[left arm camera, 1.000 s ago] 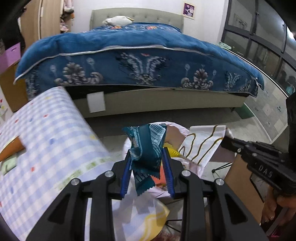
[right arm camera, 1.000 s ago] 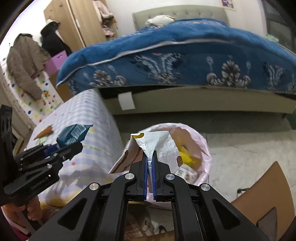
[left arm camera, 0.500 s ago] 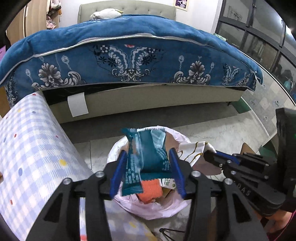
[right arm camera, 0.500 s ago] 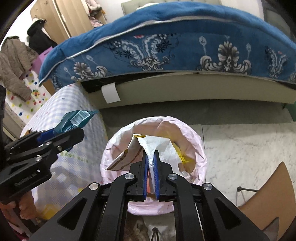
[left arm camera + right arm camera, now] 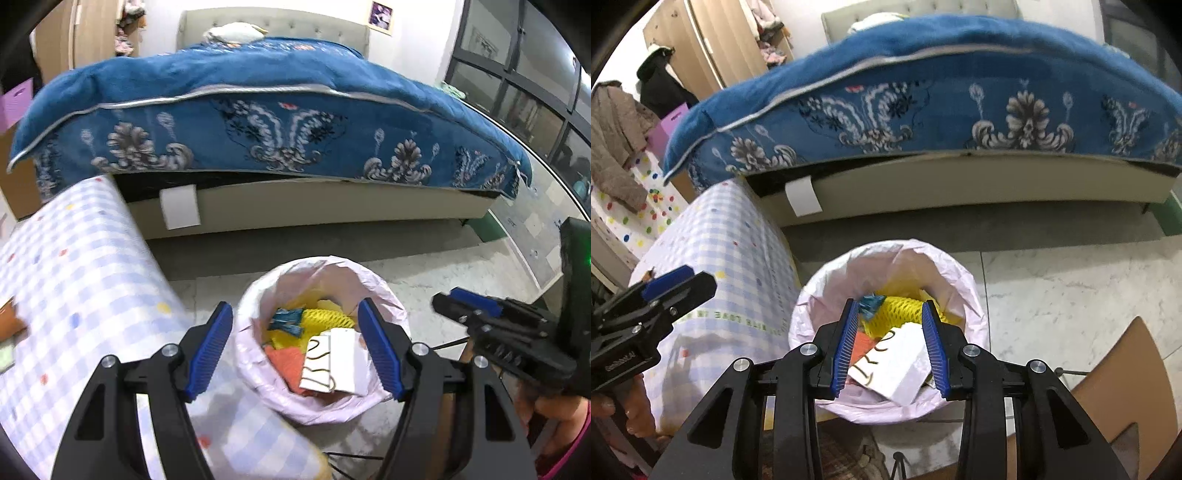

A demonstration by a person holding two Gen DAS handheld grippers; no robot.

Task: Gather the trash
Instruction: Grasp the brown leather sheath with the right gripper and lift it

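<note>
A bin lined with a pale pink bag (image 5: 258,291) (image 5: 827,280) stands on the floor beside the table. Inside lie a teal wrapper (image 5: 286,318) (image 5: 868,304), a white paper with brown lines (image 5: 334,356) (image 5: 894,362), yellow foam netting (image 5: 325,317) (image 5: 895,312) and an orange scrap (image 5: 286,363). My left gripper (image 5: 295,332) is open and empty above the bin. My right gripper (image 5: 889,328) is open and empty above the bin too. Each gripper shows in the other's view: the right one (image 5: 461,310), the left one (image 5: 676,284).
A table with a blue-and-white checked cloth (image 5: 74,280) (image 5: 727,236) stands left of the bin, with an orange scrap (image 5: 11,323) on it. A bed with a blue blanket (image 5: 258,122) stands behind. A brown chair seat (image 5: 1123,373) is at the lower right.
Both grippers opened. The teal wrapper dropped from my left gripper into the bin, and the white paper dropped from my right gripper into the bin.
</note>
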